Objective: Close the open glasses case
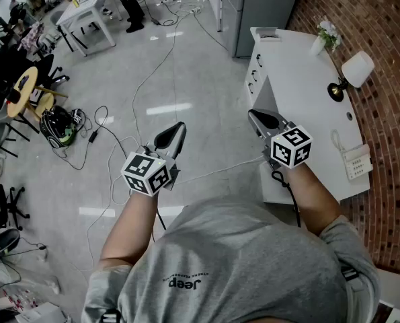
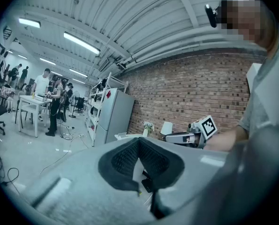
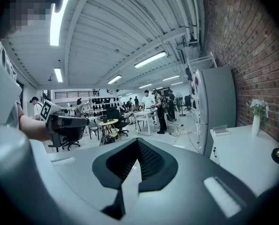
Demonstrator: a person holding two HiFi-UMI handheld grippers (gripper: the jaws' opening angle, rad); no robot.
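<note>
1. Approaching is judged to be the step in hand. The left tool (image 1: 175, 134) is held out over the floor (image 1: 186, 66), the right tool (image 1: 257, 116) is held near the side of the white table (image 1: 300, 66), and nothing is touched by either.
2. Both tools are closed and empty: in each gripper view the dark pads are seen pressed together with nothing between them.
3. The glasses case is not identified with certainty in any view. A small pale object (image 1: 265, 32) with a raised flap is seen at the far end of the table, well apart from both tools, and it is judged that this may be the open case.
4. The next move is judged to call for both tools being carried to that far end. There the lid would be pushed down onto the base by one closed tip while the base is steadied by the other.
5. The table's full layout is given by the head view alone: a vase of flowers (image 1: 324, 38), a lamp (image 1: 353, 73) on the brick-wall side, and a white device (image 1: 356, 161) nearer the person.
6. The pale object is shown side-on only in the right gripper view, standing beside the grey cabinet (image 3: 214, 102). In the left gripper view the table is seen small and far off beside the right tool, and the object is not made out.
</note>
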